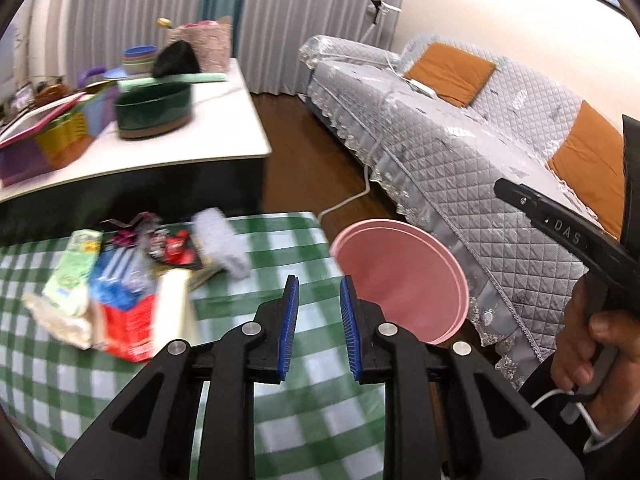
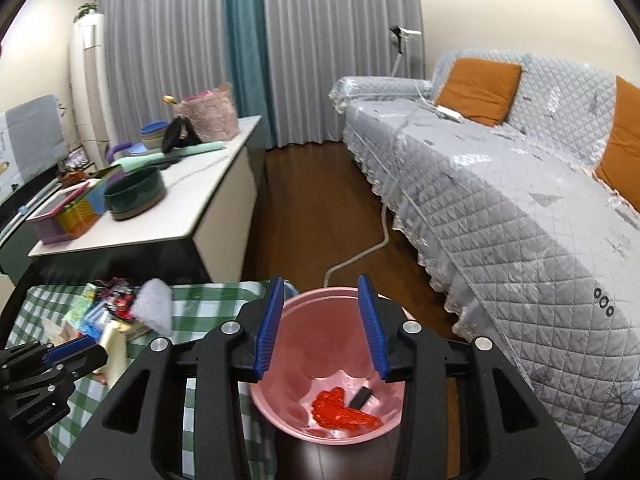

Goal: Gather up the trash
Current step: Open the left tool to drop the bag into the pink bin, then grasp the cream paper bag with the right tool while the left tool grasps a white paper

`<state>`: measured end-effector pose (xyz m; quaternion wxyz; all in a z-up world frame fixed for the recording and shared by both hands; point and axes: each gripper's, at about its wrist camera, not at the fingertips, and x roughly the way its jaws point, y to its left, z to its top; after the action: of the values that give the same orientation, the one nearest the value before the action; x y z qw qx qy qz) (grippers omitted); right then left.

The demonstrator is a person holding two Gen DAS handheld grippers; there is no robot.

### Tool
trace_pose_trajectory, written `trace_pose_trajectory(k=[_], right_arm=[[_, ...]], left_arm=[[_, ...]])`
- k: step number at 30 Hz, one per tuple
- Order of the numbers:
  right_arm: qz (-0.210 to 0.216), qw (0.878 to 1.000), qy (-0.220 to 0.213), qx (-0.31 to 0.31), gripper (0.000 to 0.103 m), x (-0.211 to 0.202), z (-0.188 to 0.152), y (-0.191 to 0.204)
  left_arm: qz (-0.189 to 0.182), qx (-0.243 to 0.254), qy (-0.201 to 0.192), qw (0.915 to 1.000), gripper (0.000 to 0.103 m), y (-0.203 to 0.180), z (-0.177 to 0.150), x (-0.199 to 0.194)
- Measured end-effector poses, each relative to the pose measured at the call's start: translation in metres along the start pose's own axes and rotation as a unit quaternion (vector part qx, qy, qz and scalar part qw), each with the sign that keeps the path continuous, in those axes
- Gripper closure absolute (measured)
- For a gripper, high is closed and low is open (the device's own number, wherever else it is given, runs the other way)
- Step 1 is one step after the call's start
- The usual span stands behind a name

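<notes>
Trash pile (image 1: 120, 280) sits on green-checked tablecloth (image 1: 280, 400), far-left part of table: green tissue pack (image 1: 74, 268), red/blue packet (image 1: 124, 312), dark snack wrappers (image 1: 172, 248), grey fuzzy cloth (image 1: 222, 242), all touching or overlapping. Pink bin (image 2: 328, 360) stands on floor just beside table edge, w/ red wrapper (image 2: 344, 412) & small dark piece (image 2: 361, 397) at bottom. Right gripper (image 2: 322, 328) hangs above bin, jaws spread, nothing between blue pads. Left gripper (image 1: 319, 320) over tablecloth near bin rim, jaws apart w/ a narrower gap, also empty. Grey quilted sofa (image 2: 500, 208) beyond.
</notes>
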<state>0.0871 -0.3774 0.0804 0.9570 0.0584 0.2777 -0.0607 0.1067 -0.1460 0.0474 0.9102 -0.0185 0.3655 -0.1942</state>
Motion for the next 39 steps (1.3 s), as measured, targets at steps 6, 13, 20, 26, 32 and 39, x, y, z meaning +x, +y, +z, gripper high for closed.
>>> trace_pose_trajectory(k=[6, 13, 20, 26, 32, 39], right_arm=[[0.05, 0.999, -0.01, -0.017, 0.071, -0.011, 0.003, 0.04], [0.111, 0.994, -0.007, -0.012, 0.079, -0.007, -0.002, 0.095], [0.154, 0.988, 0.016, -0.019, 0.08, 0.02, -0.03, 0.15], [0.18, 0.982, 0.047, -0.031, 0.08, 0.045, -0.059, 0.181], [0.2, 0.974, 0.095, -0.039, 0.069, 0.071, -0.078, 0.2], [0.217, 0.966, 0.133, -0.051, 0.064, 0.088, -0.091, 0.216]], left_arm=[[0.035, -0.018, -0.012, 0.9992, 0.081, 0.05, -0.01, -0.033], [0.09, -0.046, -0.034, 0.9943, 0.081, 0.127, -0.007, -0.057], [0.144, -0.117, -0.043, 0.9817, 0.081, 0.196, -0.035, -0.048], [0.152, -0.169, -0.029, 0.9734, 0.081, 0.231, -0.052, -0.031], [0.148, -0.198, -0.034, 0.9683, 0.058, 0.243, -0.055, -0.023], [0.134, -0.191, -0.023, 0.9721, 0.056, 0.239, -0.05, -0.006]])
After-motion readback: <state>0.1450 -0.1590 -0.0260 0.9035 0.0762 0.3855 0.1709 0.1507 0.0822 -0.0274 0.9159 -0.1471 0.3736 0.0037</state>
